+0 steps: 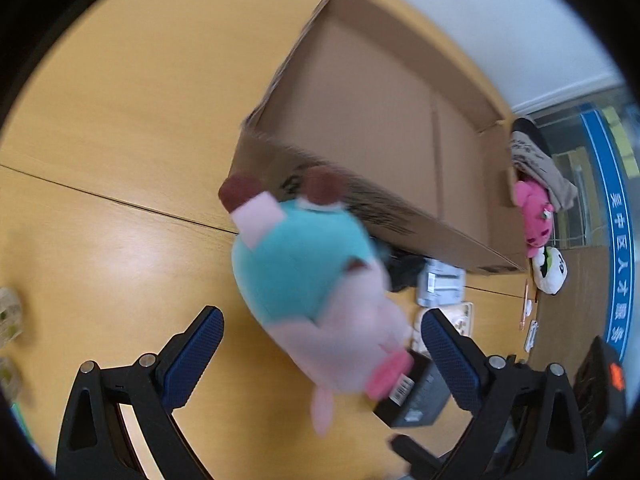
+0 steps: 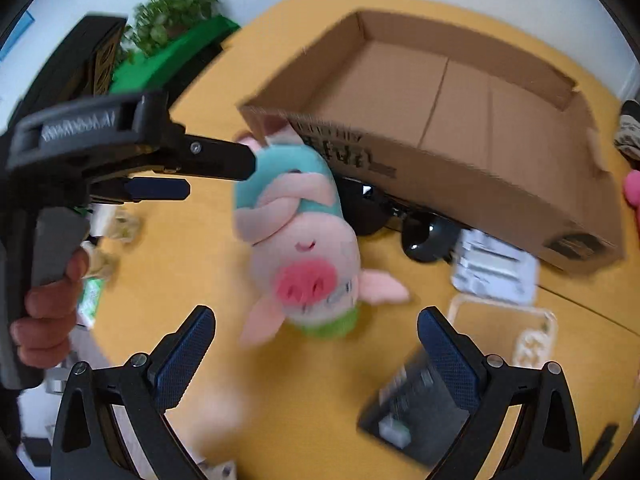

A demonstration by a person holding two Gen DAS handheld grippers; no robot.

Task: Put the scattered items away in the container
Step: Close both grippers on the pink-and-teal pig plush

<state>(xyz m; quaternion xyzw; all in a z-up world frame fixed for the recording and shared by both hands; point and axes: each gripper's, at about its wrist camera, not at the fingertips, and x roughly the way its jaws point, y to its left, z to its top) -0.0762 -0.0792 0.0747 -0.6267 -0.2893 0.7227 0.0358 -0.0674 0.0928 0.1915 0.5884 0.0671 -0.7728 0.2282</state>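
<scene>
Blue-padded fingers (image 1: 196, 356) of the left gripper (image 1: 322, 354) stood spread wide, released, as did the right gripper (image 2: 316, 356). Between and beyond both jaws a blurred plush pig (image 1: 316, 280) was just before the cardboard box (image 1: 400, 92).

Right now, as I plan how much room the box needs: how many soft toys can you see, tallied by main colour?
Teal and pale pink pig plush: 1
Bright pink plush: 1
White and black plush: 1
Total: 3
</scene>
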